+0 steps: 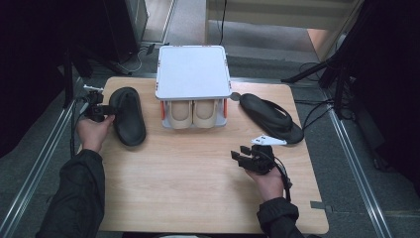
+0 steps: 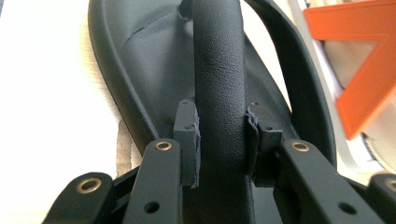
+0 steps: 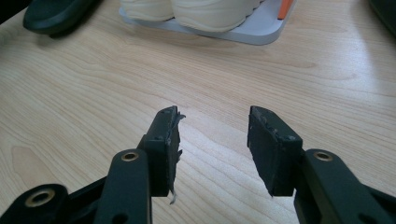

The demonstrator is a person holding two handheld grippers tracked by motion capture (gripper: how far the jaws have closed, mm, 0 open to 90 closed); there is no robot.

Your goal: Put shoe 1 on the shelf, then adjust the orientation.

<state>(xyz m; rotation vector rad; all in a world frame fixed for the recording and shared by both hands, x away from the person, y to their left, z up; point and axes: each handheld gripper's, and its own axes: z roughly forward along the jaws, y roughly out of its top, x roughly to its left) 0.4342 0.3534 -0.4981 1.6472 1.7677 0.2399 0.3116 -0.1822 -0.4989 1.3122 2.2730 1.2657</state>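
Black sandal [image 1: 128, 116] flat on the surface [image 1: 198, 183] at nine o'clock, strap [image 2: 219, 74] pinched between the left claw's [image 1: 110, 111] pads. Just right, a white rack [image 1: 193, 74] holding cream shoes [image 1: 194, 113]. Second sandal [image 1: 272, 118] at two o'clock. Right claw [image 1: 239, 153] spread, holding nothing, at five o'clock.

The rack's [image 1: 193, 74] white top hides all but the toes of the cream shoes [image 1: 192, 113]. In the left gripper view the sandal's [image 2: 140, 56] toe end runs off the top edge (its heel is cut off below). The desk's [image 1: 198, 173] near edge is partly covered by sleeves.
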